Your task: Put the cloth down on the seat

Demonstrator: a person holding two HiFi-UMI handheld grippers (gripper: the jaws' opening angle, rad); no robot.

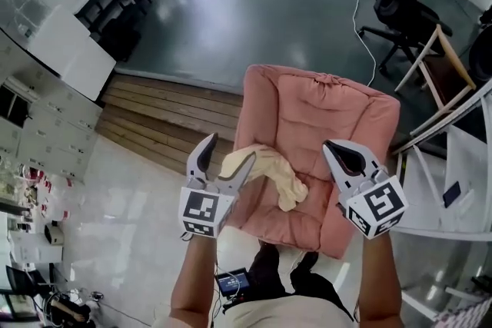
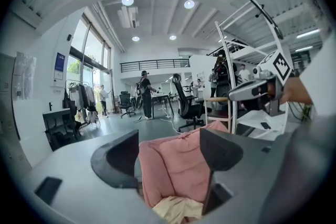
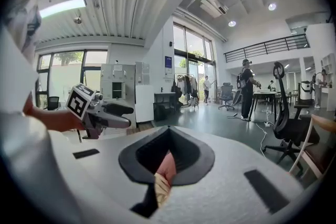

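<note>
1. Jaws of the left gripper (image 1: 232,147) stand wide apart and hold nothing, with the cloth's near edge just below the gap; the right gripper (image 1: 332,147) has its jaws closed to a thin slit, through which only a sliver of pink and cream shows
2. Largest is the pink padded seat (image 1: 323,111), soft and quilted, directly below both grippers; its raised sides frame the landing area
3. To the right stands a white rack (image 1: 461,157), close to the seat's edge and near the right gripper, so a wide swing that way could clip it
4. To the left lies wooden decking (image 1: 165,119), clear of the seat
5. Beyond stand a black office chair (image 1: 400,4) and a wooden frame (image 1: 442,65), well apart and no obstacle
6. The cream cloth (image 1: 273,169) already rests crumpled on the seat's front left, touching the cushion. It looks light, limp and easily bunched, likely to drape rather than slide; a raised fold near the left gripper seems the best place to pinch
7. A white cable (image 1: 357,4) trails on the far floor
</note>
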